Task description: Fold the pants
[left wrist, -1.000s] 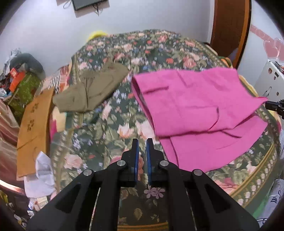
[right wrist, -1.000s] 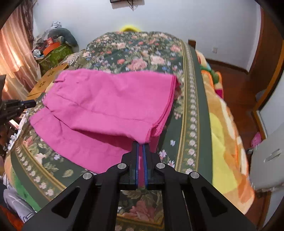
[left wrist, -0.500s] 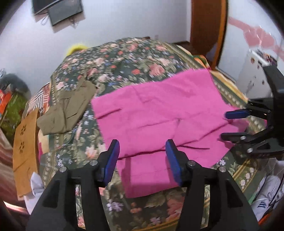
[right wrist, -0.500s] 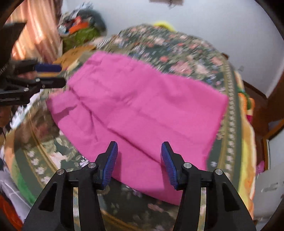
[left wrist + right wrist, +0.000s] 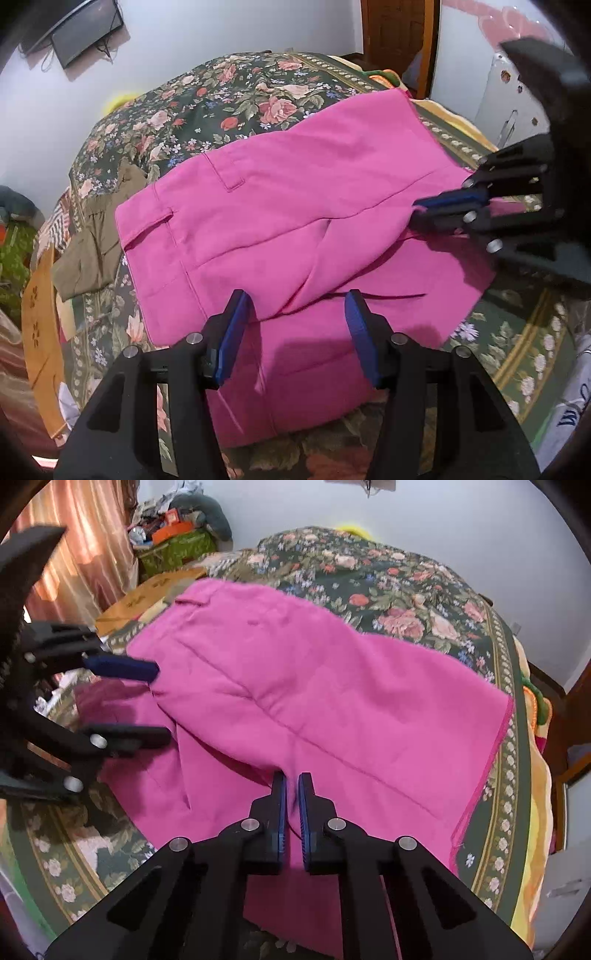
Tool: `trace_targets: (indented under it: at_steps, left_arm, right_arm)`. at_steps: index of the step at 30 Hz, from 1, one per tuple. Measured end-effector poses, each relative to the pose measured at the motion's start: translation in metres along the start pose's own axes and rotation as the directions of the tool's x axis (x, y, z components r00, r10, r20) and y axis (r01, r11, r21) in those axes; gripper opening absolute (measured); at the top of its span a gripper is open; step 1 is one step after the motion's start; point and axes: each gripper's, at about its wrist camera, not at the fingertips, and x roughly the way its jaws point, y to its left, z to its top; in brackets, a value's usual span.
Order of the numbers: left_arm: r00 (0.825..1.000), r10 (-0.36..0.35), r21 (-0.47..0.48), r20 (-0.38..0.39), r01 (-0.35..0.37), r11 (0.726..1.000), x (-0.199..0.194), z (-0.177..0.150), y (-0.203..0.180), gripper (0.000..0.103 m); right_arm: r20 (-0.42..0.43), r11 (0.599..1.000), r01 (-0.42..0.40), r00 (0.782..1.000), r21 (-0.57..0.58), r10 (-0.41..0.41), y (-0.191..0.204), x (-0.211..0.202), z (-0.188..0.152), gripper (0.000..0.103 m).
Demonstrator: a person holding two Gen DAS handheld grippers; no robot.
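Lying across the floral bedspread (image 5: pixel 236 92), the pink pants (image 5: pixel 295 206) sit partly folded — an upper layer doubled over a lower one that reaches the bed's near edge. The left gripper (image 5: pixel 295 314) hovers over the near fold with its jaws apart, blue pads on either side of the cloth edge and not pressing it. The right gripper (image 5: pixel 291 794) has its jaws clamped together on a pinch of the pink fabric, having just closed on it. An olive garment (image 5: pixel 96 236) lies crumpled just beside the waistband end of the pants — near a wooden board (image 5: pixel 40 332) at the bed's side.
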Motion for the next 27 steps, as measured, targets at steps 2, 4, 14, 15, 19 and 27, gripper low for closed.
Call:
trace_targets:
  at_steps: [2, 4, 14, 15, 19, 27]
  left_arm:
    - [1.000, 0.015, -0.004, 0.004, -0.015, 1.000, 0.002, 0.002, 0.002, 0.054]
    - [1.000, 0.010, -0.026, 0.004, -0.010, 1.000, 0.003, 0.005, 0.007, 0.049]
    - [0.999, -0.009, -0.036, 0.036, 0.011, 0.999, -0.018, 0.011, 0.011, 0.011]
    - [0.999, -0.009, -0.033, 0.042, 0.010, 0.999, -0.022, 0.011, 0.009, 0.011]
    - [0.998, -0.030, -0.033, 0.055, 0.032, 0.999, -0.035, 0.008, 0.002, 0.011]
    - [0.997, -0.075, -0.041, 0.028, 0.076, 0.996, -0.037, -0.010, -0.018, 0.011]
  right_arm:
    - [0.023, 1.000, -0.010, 1.000, 0.019, 0.009, -0.004, -0.007, 0.002, 0.005]
    - [0.039, 1.000, -0.008, 0.999, 0.027, 0.007, -0.006, -0.012, 0.005, 0.004]
    - [0.100, 0.999, -0.006, 0.995, 0.038, 0.003, -0.008, -0.038, 0.011, 0.003]
    - [0.104, 0.999, -0.004, 0.995, 0.036, 0.000, -0.007, -0.040, 0.011, 0.003]
    - [0.116, 0.999, -0.007, 0.993, 0.043, 0.002, -0.006, -0.050, 0.007, 0.003]
    - [0.077, 0.999, -0.010, 0.997, 0.053, 0.006, -0.001, -0.057, -0.022, 0.003]
